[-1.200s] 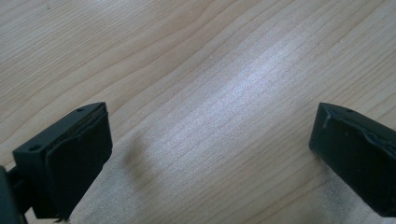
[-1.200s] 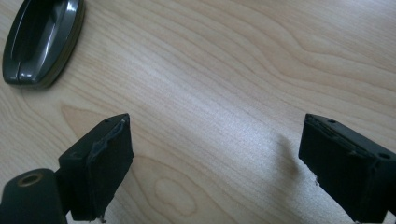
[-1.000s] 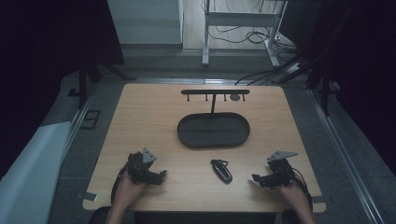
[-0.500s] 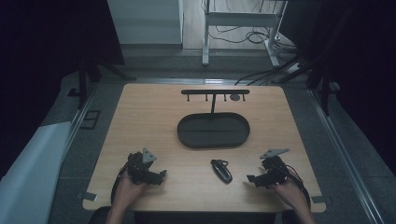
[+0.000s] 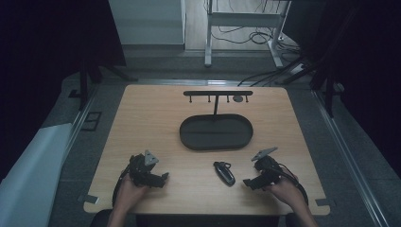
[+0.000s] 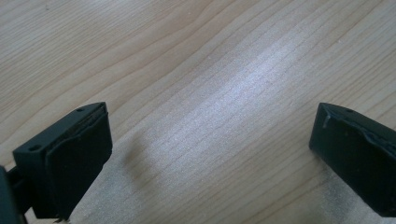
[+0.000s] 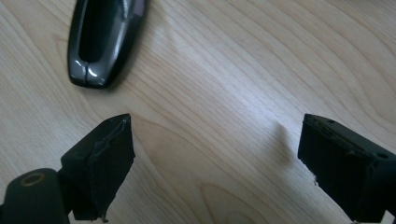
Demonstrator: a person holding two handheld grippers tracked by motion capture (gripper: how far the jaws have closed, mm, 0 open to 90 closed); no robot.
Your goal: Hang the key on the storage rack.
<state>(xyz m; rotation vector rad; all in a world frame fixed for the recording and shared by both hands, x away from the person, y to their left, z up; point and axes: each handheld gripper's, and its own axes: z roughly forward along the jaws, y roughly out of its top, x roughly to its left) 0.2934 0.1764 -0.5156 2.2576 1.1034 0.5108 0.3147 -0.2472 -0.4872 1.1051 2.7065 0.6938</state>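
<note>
**Both grippers low over bare wood, jaws wide, nothing held**

Pale wooden table (image 5: 142, 118), fine wavy grain, soft sheen where light falls. Near the front edge, between the two grippers, a small glossy black oblong object (image 5: 224, 172) — rounded, elongated, with a seam and a long recess along its top, much like a car key fob, though too small in the high view to name with certainty. Cut off by the top edge in the right gripper view (image 7: 103, 39), lying just beyond the left-hand jaw and untouched by it.

Left gripper (image 6: 210, 149) hovering close over the tabletop, matte black block jaws spread far apart, only wood grain and a faint shadow between them. Seen from above at the front left (image 5: 163, 178), held in a hand (image 5: 127, 191).

Right gripper (image 7: 215, 163) likewise wide open and empty, angled toward the oblong object; from above at the front right (image 5: 247, 183), grey three-cornered plate on top.

Farther back, at mid-table, a dark oval tray (image 5: 189, 139) with a raised rim, apparently empty. Behind it a slim black T-shaped rack (image 5: 217, 93) with small pegs hanging under its crossbar; a round item near its right end, too small to make out. Surroundings dim; cables on the floor beyond.
</note>
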